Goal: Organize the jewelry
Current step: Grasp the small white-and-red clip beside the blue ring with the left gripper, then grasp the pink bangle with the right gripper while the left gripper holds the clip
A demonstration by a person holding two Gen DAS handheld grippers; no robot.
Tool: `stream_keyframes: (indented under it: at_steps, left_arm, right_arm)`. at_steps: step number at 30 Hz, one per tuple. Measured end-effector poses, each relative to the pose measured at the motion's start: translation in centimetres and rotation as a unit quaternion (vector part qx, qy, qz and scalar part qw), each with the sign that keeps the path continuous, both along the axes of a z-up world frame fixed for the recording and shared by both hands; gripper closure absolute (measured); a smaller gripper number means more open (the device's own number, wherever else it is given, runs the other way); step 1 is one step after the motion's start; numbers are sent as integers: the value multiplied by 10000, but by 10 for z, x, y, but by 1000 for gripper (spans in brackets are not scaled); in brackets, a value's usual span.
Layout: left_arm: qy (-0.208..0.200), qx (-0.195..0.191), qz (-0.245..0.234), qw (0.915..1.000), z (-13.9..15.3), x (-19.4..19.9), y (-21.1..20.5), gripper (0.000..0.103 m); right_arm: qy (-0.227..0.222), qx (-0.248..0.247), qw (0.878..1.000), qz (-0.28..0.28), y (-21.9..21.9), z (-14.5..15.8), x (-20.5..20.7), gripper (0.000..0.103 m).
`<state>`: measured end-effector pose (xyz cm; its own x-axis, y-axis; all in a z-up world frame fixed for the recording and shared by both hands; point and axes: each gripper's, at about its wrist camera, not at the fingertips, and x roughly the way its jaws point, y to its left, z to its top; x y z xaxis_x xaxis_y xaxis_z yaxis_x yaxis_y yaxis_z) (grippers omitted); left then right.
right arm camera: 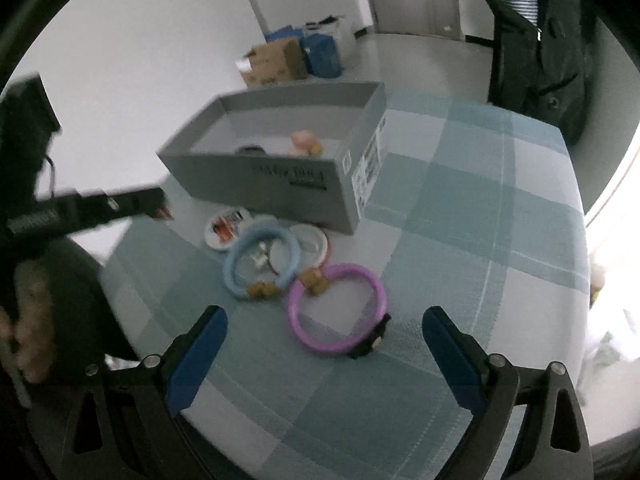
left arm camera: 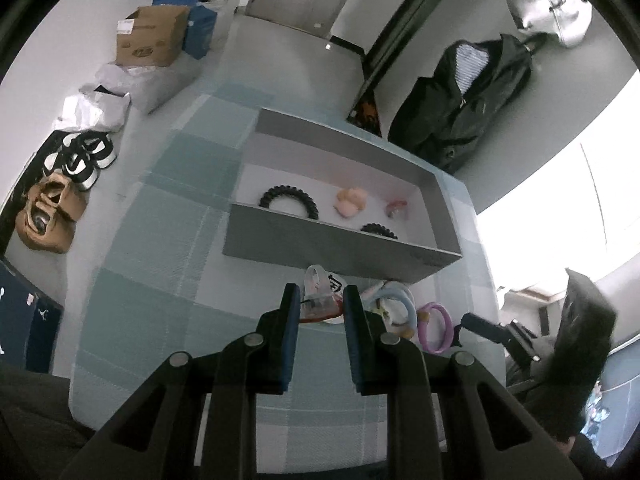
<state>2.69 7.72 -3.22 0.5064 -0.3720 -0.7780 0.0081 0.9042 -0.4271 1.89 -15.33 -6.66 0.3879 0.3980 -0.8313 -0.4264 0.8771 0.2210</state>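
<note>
Now the left gripper point(left arm camera: 322, 300) has its jaws clamped on a clear packet point(left arm camera: 320, 304); the right gripper's point(right arm camera: 324, 334) jaws gape over the purple ring point(right arm camera: 338, 312), grey box point(right arm camera: 280, 184) at eleven o'clock.

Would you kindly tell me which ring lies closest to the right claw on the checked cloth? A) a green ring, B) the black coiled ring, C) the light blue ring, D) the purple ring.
D: in the right wrist view the purple ring lies just ahead of the wide-open right claw, with the light blue ring farther off toward the grey box.
</note>
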Motion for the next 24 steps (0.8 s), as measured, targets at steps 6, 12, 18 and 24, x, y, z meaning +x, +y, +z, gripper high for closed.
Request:
stream_keyframes:
  at_steps: [6, 12, 18, 24]
  left_arm:
    - [-69, -141, 35, 9999, 1, 0, 7, 86]
    - [-144, -239, 15, 9996, 4, -3, 10, 86]
    - [-192, -303, 76, 9993, 6, -4, 16, 86]
    - [-182, -362, 98, 9991, 6, -4, 17, 86]
  right_arm:
    - [-161, -485, 9987, -26, 9, -4, -3, 15]
    - [-352, -844, 9958, -22, 16, -6, -9, 26]
    - [-442, -955, 9944, -4, 19, -5, -8, 41]
    - [-415, -936, 9947, 26, 19, -5, -4, 48]
